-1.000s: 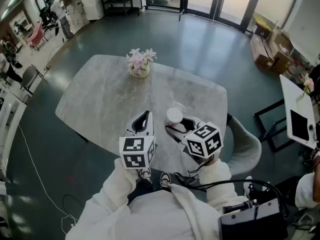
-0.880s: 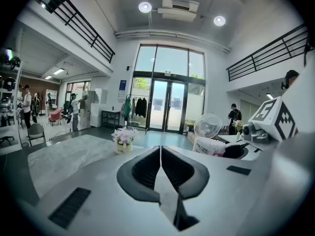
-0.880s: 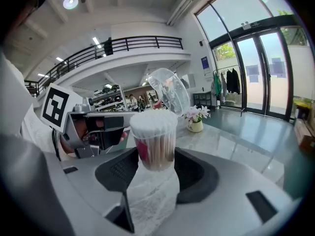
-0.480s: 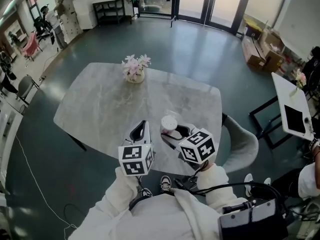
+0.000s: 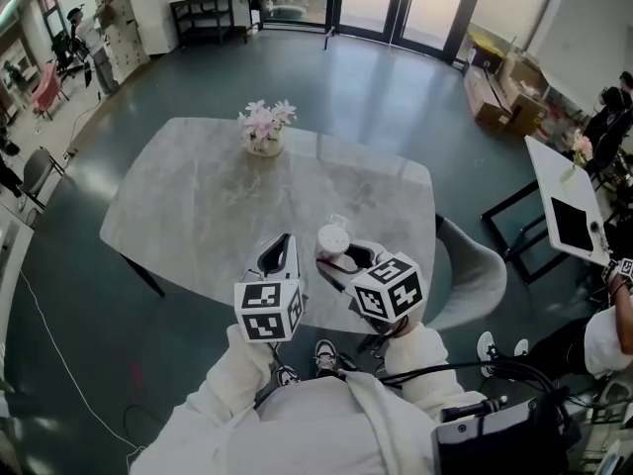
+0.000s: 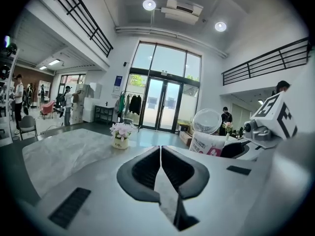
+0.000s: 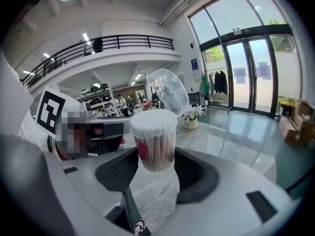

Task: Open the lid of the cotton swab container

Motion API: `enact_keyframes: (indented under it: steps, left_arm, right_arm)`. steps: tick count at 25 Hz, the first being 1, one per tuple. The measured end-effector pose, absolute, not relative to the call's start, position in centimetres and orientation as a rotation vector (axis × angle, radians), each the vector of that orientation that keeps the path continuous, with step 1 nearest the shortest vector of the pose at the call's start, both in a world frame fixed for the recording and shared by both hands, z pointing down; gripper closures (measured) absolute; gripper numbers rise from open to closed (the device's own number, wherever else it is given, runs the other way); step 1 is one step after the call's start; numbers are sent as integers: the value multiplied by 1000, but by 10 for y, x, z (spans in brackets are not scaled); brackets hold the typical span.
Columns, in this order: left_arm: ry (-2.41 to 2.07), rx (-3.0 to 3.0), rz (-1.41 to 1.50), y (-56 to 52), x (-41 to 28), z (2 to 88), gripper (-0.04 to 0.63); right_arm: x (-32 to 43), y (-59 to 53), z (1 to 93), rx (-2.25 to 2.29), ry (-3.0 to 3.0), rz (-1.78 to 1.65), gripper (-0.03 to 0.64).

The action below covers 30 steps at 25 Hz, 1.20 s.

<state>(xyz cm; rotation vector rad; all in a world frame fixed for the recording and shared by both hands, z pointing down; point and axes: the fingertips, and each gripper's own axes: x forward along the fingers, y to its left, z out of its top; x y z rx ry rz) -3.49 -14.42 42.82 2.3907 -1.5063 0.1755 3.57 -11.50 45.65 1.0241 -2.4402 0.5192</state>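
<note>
So the cotton swab container (image 7: 155, 141) is up off the table, clamped between the right gripper's (image 7: 157, 167) two black pads, upright and packed with swabs. The clear lid (image 7: 167, 91) is already flipped up, hanging off the rim at about 1 o'clock in the right gripper view, and the white swab tips are out in the open. I'd call the opening part done; at most the lid could go back a bit more, or the tub gets set down. The left gripper (image 6: 160, 168) sits at the container's 9 o'clock in the head view, jaws pressed together with nothing in them. Below is the grey marble table (image 5: 198, 196), a little flower pot (image 5: 263, 127) at roughly 11 o'clock, and a grey chair (image 5: 475, 275) at 3 o'clock.
</note>
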Motion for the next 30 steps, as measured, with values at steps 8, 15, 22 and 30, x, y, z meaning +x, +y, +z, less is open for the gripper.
enact_keyframes:
  steps: [8, 15, 22, 30]
  left_arm:
    - [-1489, 2422, 176, -155, -37, 425, 580]
    - [-1485, 2436, 180, -163, -40, 423, 580]
    - [-1491, 2447, 183, -168, -45, 421, 580]
    - [-1492, 2448, 186, -167, -49, 421, 580]
  right_arm:
    - [30, -130, 447, 1075, -2441, 453, 336]
    - [29, -139, 446, 1089, -2448, 451, 336]
    - [24, -144, 445, 1088, -2458, 440, 336]
    - [18, -142, 446, 1073, -2453, 424, 336]
